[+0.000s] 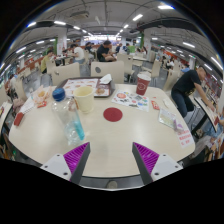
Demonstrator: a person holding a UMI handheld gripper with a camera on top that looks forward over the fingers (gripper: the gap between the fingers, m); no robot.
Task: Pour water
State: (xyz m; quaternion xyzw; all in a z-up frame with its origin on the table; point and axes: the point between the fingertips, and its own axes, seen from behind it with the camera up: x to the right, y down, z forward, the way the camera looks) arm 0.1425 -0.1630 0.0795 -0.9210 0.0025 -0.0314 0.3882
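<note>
Tongs (pixel 112 160) gape wide and hold nothing, their purple pads (pixel 76 156) over the near edge of the round bench (pixel 110 135), while the clear water bottle (pixel 76 122) stands ahead to their left, before a yellowish cup (pixel 84 98).

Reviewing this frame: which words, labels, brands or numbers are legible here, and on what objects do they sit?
None can be read.
Water bottle: label too blurred to read.
Red cup: no legible print.
Printed sheets on the table: pictures and text too small to read.
Gripper: open, nothing between its fingers, no markings visible.
</note>
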